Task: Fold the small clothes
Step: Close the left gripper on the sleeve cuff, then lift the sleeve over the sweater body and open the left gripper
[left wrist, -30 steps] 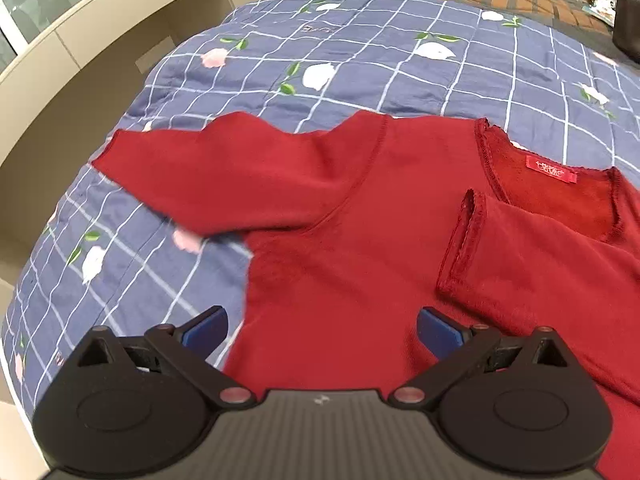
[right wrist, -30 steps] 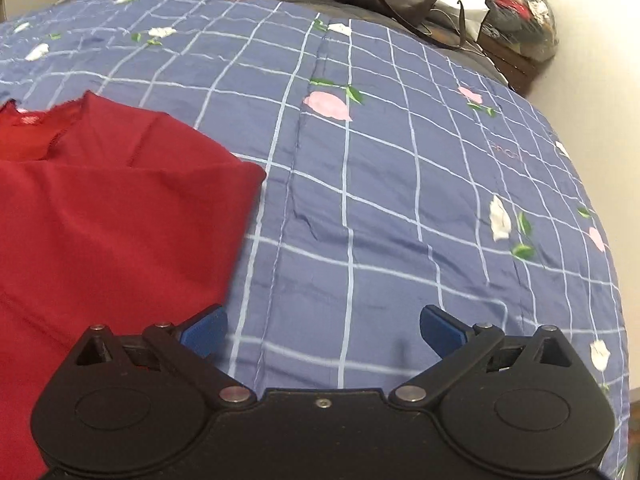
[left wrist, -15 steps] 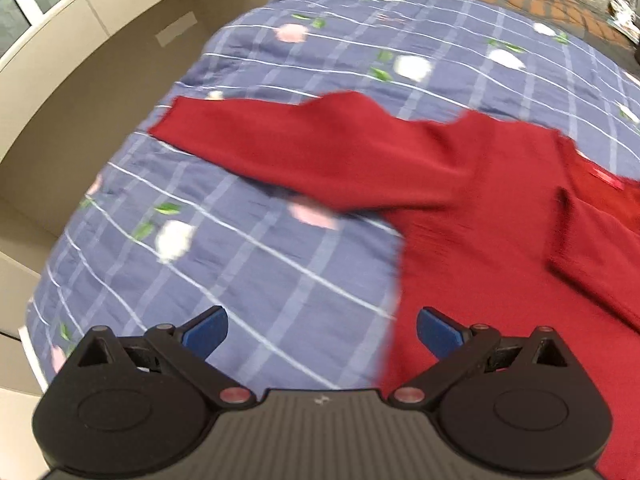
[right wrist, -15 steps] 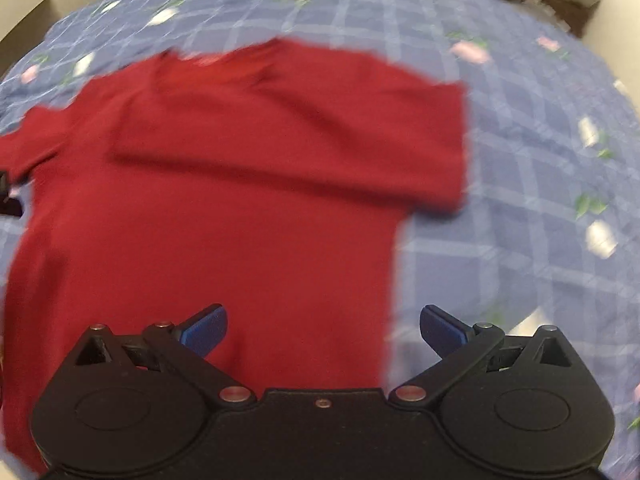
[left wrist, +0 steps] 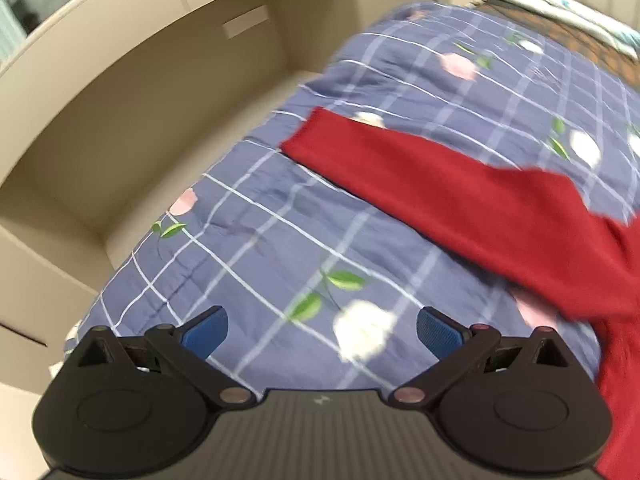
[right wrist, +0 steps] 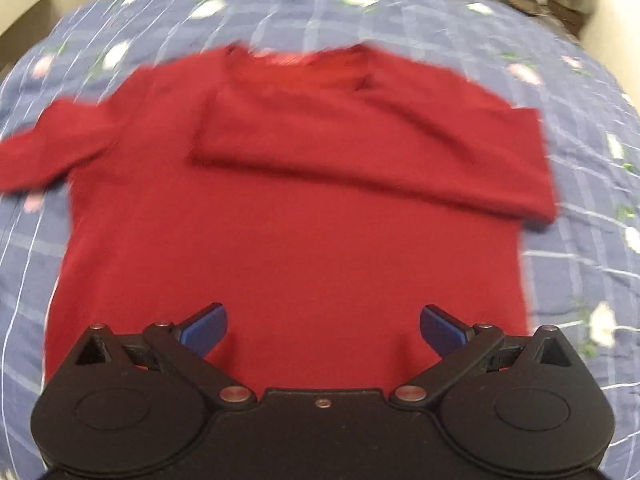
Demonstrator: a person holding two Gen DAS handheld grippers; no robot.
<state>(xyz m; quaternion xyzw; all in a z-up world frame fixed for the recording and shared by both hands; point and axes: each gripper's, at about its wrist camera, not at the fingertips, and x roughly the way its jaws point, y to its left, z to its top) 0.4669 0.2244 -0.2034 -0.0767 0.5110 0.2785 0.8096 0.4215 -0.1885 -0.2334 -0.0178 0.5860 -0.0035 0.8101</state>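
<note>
red sweater (right wrist: 288,240) lies flat on the bed (right wrist: 580,92) ahead of the released right tongs (right wrist: 322,330), while the left tongs (left wrist: 322,330), also released and empty, have swung out toward the unfolded sleeve (left wrist: 440,196) ahead-right, likely next to fold.

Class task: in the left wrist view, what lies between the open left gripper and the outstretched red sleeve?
Only bare quilt; the left gripper and the sleeve stay apart.
</note>
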